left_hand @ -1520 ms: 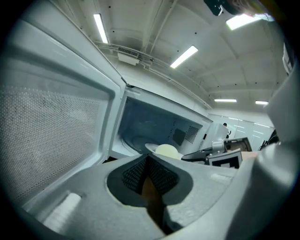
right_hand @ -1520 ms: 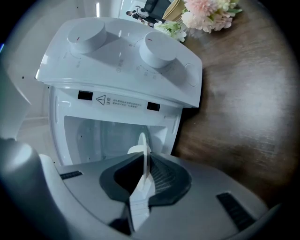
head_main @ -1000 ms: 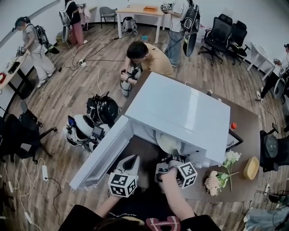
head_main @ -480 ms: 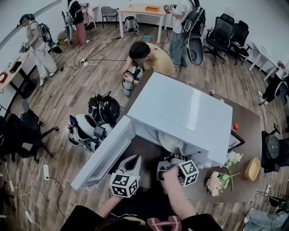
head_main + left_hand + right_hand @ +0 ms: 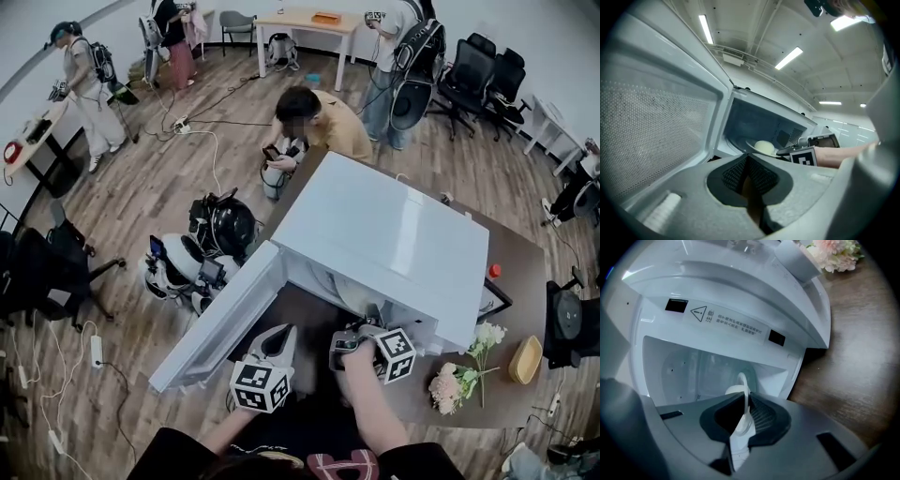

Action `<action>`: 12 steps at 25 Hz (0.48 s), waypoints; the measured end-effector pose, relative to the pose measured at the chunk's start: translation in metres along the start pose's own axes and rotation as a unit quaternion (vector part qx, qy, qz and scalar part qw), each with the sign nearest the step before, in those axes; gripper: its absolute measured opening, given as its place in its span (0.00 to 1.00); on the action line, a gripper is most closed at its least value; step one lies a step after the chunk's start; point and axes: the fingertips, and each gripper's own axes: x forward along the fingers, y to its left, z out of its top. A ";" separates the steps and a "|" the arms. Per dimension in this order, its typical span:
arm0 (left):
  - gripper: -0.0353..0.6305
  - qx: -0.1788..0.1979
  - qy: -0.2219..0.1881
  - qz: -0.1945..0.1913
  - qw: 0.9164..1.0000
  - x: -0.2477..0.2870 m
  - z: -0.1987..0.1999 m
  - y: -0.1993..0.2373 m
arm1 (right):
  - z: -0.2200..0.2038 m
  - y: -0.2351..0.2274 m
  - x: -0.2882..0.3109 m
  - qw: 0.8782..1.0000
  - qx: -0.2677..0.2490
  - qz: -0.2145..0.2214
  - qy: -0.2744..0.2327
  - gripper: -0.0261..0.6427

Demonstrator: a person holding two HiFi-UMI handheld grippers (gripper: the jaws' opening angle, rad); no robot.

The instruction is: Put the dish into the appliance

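**In the open microwave, a dish held by its rim**

On a dark brown table in a busy wood-floored workroom, a white microwave stands with its door swung wide to the left. A person leans over it with a pair of tongs in each hand. The right gripper reaches into the mouth of the oven. Its own view shows the jaws clamped on the rim of the white dish, which stands edge-on between the dark pads. From the left gripper's view the dish sits inside the cavity, carrying a pale rounded mound of food. Whether it rests on the oven floor cannot be told.

The left gripper hovers just outside the opening, beside the door's inner face, pointed into the oven. Its jaws are pressed together with nothing between them.

A bunch of pale flowers lies on the table to the right of the microwave, with a small wooden bowl beyond them. Behind the table another person crouches over equipment on the floor, and others stand near a desk at the far wall.
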 end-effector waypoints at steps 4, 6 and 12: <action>0.07 -0.001 -0.002 0.008 1.000 -0.002 0.000 0.004 | -0.002 -0.001 0.005 1.000 -0.001 -0.003 0.003 0.10; 0.07 -0.002 -0.004 0.011 1.000 -0.002 0.001 0.005 | -0.003 0.000 0.007 1.000 -0.002 -0.003 0.006 0.10; 0.07 -0.011 -0.005 0.018 1.000 -0.006 -0.002 0.006 | -0.005 -0.002 0.013 1.000 -0.001 -0.013 0.009 0.09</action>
